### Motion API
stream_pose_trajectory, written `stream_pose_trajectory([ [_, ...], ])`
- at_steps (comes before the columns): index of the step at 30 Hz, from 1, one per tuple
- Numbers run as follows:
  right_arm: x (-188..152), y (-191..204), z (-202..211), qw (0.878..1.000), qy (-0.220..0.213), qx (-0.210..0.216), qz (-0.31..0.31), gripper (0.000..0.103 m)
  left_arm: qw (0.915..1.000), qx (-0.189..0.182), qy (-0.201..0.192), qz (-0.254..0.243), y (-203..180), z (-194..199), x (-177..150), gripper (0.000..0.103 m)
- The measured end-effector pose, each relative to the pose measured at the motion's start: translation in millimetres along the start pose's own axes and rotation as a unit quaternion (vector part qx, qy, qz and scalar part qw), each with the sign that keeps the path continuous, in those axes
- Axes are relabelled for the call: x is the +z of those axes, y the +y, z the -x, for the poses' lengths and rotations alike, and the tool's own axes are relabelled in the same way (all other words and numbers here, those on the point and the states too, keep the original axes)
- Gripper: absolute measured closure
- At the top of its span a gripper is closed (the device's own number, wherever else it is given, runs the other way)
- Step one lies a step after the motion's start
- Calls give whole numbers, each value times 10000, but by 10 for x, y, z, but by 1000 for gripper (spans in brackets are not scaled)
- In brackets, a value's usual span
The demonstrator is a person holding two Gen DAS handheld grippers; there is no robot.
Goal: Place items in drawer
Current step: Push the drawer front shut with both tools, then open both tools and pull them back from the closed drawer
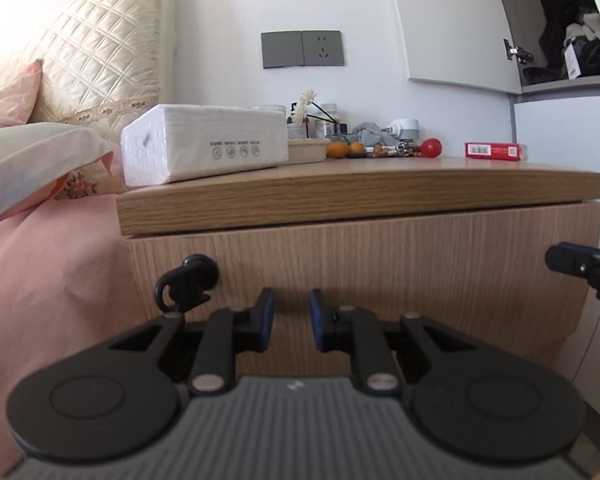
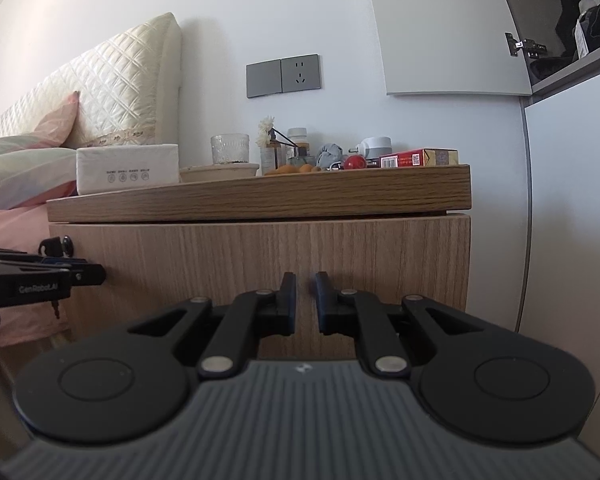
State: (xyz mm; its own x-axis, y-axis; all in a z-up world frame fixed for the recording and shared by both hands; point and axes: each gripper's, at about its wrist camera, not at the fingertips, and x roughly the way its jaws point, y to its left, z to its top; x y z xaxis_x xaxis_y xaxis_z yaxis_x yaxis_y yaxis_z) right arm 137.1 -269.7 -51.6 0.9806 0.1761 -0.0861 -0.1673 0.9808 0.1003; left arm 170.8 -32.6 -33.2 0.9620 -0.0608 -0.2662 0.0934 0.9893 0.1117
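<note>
Honestly we've barely started. From the left wrist view, the drawer front looks fully closed under the nightstand top, and nothing is in it as far as we can tell. Our left gripper hangs just in front of the wood with its fingers spread a little and nothing between them. A key in its lock sits near the drawer's upper left, close to that gripper. All the stuff is up top: tissue pack, small oranges, red ball, red box, plus bottles and a grey cloth behind. The bed crowds the left side.

From the right wrist view, our right gripper faces the same closed front, fingers slightly apart and empty. We can see a glass up there too. We see no handle, so opening it is probably the first hurdle, maybe by the key or the gap under the top. After that, every item is left to move.
</note>
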Motion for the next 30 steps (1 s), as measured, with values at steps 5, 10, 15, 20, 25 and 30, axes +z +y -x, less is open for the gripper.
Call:
stream_pose_trajectory([
  [5, 27, -10, -48, 10000, 50, 3, 22, 91, 10000, -13, 13, -48, -6, -49, 4, 82],
  [10, 64, -19, -98, 9999, 129, -1, -19, 91, 10000, -32, 23, -23, 2, -89, 15, 82],
  [15, 93, -4, -121, 9998, 186, 9, -34, 92, 10000, -37, 33, -30, 2, -89, 19, 82],
  [20, 118, 9, -131, 9996, 259, -37, -72, 91, 10000, -69, 51, 28, 13, -89, 23, 82],
  [25, 110, 17, -122, 9994, 313, -48, -145, 87, 9994, -243, 104, 234, 24, -32, 11, 82],
  [30, 73, 36, -64, 9984, 520, -28, -213, 87, 9992, -308, -19, 237, -20, 109, 22, 73],
])
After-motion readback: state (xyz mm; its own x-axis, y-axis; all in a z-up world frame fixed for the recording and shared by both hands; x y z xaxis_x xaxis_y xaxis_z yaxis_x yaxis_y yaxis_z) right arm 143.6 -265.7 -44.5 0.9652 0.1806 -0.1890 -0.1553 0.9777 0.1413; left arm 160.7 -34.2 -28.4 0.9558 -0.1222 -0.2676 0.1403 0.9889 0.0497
